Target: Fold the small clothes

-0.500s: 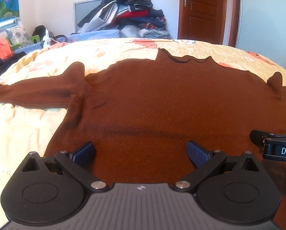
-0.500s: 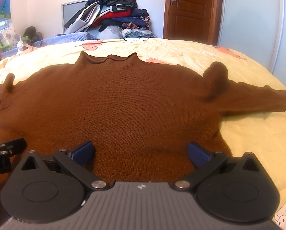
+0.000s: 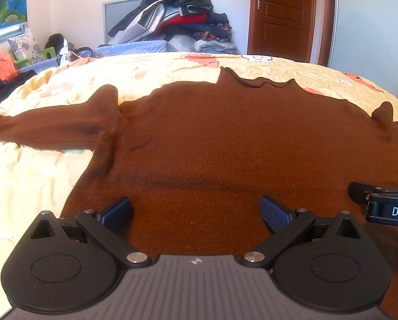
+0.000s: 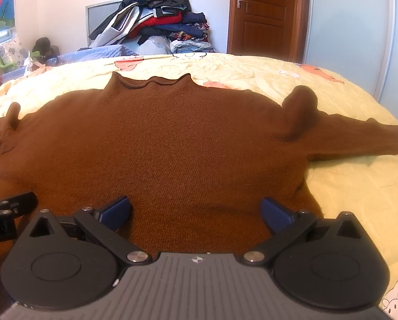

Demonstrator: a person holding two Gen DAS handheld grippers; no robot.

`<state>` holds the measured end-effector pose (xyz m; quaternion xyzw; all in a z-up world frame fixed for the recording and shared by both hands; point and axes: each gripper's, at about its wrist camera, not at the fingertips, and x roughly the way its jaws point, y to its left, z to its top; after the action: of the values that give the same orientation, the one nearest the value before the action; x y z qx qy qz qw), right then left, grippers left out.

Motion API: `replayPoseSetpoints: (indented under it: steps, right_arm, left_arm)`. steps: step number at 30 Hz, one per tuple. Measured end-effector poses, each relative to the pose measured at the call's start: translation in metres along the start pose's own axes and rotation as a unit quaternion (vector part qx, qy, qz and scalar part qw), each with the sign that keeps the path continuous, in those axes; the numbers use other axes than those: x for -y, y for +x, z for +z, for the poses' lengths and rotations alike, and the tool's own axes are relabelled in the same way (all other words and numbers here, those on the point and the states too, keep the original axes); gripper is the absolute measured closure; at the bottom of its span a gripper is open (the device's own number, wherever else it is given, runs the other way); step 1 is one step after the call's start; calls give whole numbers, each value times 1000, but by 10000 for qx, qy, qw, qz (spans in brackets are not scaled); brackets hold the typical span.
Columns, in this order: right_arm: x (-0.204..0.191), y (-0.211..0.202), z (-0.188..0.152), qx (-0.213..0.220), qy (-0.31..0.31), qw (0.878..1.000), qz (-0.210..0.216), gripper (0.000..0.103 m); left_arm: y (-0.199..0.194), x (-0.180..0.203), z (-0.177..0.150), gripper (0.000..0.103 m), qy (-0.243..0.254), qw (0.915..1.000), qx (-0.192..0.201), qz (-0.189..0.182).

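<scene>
A brown knit sweater (image 3: 225,138) lies spread flat on the bed, collar at the far side, hem toward me. It also fills the right wrist view (image 4: 172,146). Its left sleeve (image 3: 47,130) stretches out to the left, its right sleeve (image 4: 358,138) to the right. My left gripper (image 3: 196,210) is open and empty over the sweater's lower left part. My right gripper (image 4: 196,210) is open and empty over the lower right part. Each gripper's side shows at the edge of the other's view: the right gripper (image 3: 385,205) and the left gripper (image 4: 7,213).
The bed has a pale yellow printed sheet (image 3: 25,176), bare to the left and also to the right (image 4: 358,192). A heap of clothes (image 3: 177,18) is piled behind the bed by the wall. A wooden door (image 3: 281,13) stands at the back right.
</scene>
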<state>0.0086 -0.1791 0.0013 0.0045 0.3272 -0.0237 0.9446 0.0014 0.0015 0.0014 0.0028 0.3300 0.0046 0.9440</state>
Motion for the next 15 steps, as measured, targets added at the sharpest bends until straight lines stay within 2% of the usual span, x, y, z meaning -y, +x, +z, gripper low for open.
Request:
replayPoseSetpoints:
  steps: [15]
  right_arm:
    - [1, 0, 0, -2, 5, 10000, 10, 0]
  left_arm:
    - [-1, 2, -3, 0, -21, 10000, -10, 0]
